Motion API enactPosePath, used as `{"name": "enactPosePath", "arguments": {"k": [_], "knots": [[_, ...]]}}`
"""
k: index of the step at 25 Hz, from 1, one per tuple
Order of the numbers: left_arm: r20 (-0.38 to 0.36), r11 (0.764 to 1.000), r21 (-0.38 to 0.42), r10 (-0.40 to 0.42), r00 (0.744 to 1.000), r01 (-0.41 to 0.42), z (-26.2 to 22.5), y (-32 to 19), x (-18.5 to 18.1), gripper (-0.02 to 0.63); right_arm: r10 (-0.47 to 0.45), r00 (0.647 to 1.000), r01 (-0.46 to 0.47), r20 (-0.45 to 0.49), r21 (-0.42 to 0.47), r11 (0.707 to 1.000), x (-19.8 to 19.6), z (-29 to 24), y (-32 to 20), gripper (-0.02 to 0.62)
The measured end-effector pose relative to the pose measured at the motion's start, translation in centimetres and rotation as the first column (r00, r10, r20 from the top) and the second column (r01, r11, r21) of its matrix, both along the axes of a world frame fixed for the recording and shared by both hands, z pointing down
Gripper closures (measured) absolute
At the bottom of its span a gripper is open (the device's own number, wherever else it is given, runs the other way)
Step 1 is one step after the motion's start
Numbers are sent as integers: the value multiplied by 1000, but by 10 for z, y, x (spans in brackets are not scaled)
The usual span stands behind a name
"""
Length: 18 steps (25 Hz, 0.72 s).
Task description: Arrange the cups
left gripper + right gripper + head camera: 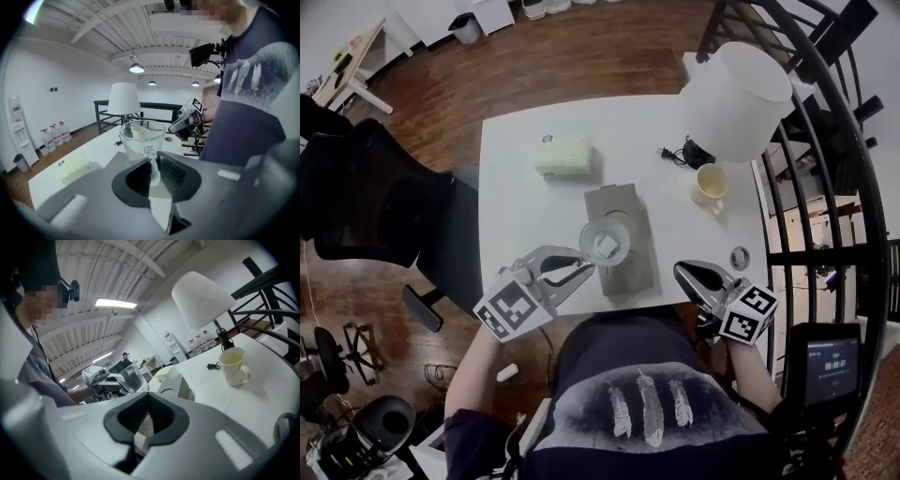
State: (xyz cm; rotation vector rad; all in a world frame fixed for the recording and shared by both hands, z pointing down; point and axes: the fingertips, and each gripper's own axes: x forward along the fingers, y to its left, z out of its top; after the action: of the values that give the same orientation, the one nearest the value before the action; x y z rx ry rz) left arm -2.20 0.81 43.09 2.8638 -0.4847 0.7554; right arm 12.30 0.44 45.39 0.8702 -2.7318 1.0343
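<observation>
A clear glass cup (606,244) with a handle hangs above a grey slab (628,267) near the table's front edge. My left gripper (584,269) is shut on its handle; in the left gripper view the handle (151,164) runs down between the two black pads. A cream mug (710,183) stands upright at the table's right, under the lamp, and shows in the right gripper view as the cream mug (233,365). My right gripper (687,272) is shut and empty at the front right edge of the table, its pads (159,416) pressed together with nothing between them.
A lamp with a white shade (737,97) stands at the back right, a black plug and cable (682,154) beside its base. A pale green pack (564,157) lies mid-table. A small metal ring (739,255) lies near the right edge. A black railing (825,187) runs along the right.
</observation>
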Motion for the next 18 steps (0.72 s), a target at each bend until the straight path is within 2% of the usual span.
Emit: {"name": "enactPosePath", "arguments": {"k": [6, 18], "knots": [[-15, 996, 15, 83, 996, -82, -9, 7, 15, 561, 18, 1000, -18, -4, 1, 1000, 7, 3, 0, 594], [-18, 978, -47, 203, 979, -204, 35, 27, 41, 561, 56, 998, -56, -18, -14, 998, 20, 7, 4, 594]]}}
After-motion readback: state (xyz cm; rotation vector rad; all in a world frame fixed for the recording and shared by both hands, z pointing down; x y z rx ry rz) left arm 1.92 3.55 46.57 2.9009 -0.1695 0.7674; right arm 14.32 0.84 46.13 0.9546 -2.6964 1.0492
